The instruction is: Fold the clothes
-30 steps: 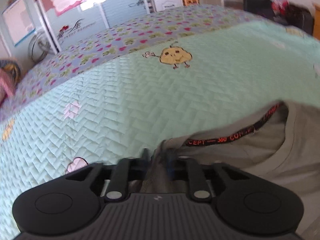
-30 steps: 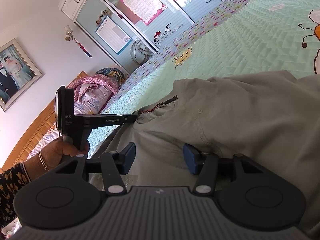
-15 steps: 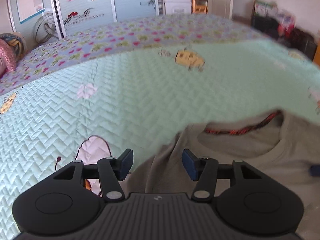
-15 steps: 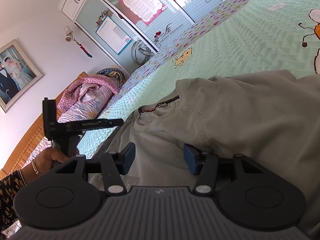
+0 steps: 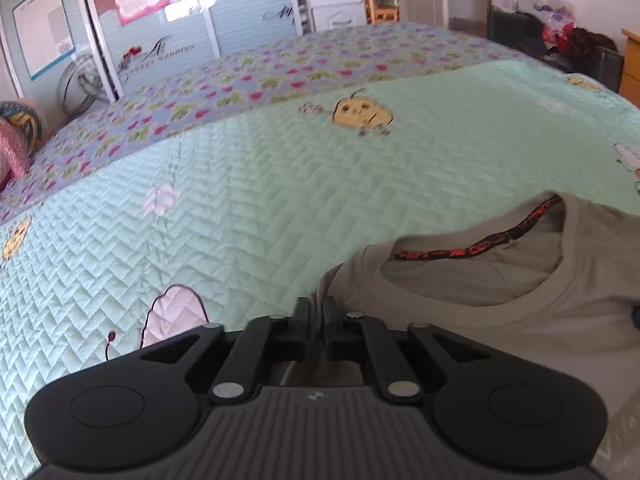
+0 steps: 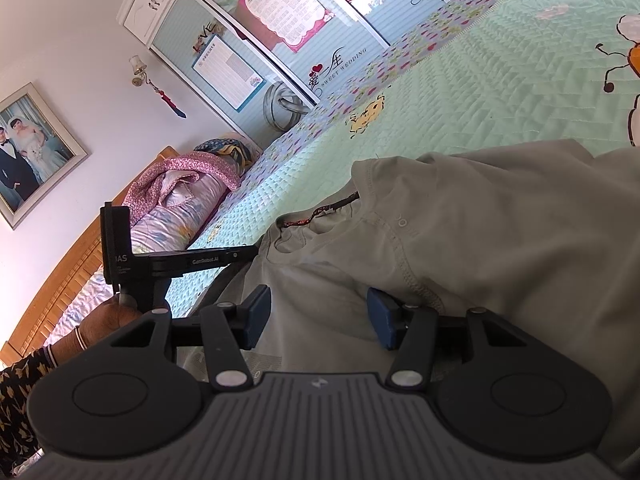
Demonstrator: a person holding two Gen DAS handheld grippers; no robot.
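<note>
The left gripper (image 5: pixel 316 316) has just been closing, and its jaws now stand nearly together with a fold of the grey shirt (image 5: pixel 500 312) pinched between them, at the shirt's shoulder edge just left of the collar. The same gripper shows in the right wrist view as a black bar (image 6: pixel 188 262) reaching level to the shirt's edge, held from below by a hand (image 6: pixel 116 314) with bangles on the wrist and a dark flowered sleeve (image 6: pixel 16 392).

The right gripper (image 6: pixel 318 316) is spread, its two blue pads apart. Grey cloth lies between and under them, but the pads do not press on it. The right pad (image 6: pixel 378 316) sits close against a stitched seam of the shirt; whether it touches, I cannot tell.

The shirt lies on the bed, spread over a mint-green quilt (image 5: pixel 240 208) sewn in a zigzag pattern. Its collar (image 5: pixel 472 248) is open toward the far side of the bed, with a red and black printed band along the inside of the neck. The shirt's body runs off to the right in both views.

Cartoon figures are stitched on the quilt, among them a yellow one (image 5: pixel 362 112) well beyond the collar. Past the quilt runs a purple flowered sheet (image 5: pixel 248 76). Pink bedding (image 6: pixel 180 188) is bundled at the wooden headboard (image 6: pixel 60 284). A wardrobe (image 6: pixel 280 28) with posters stands behind the bed, and a framed photo (image 6: pixel 28 152) hangs on the wall.
</note>
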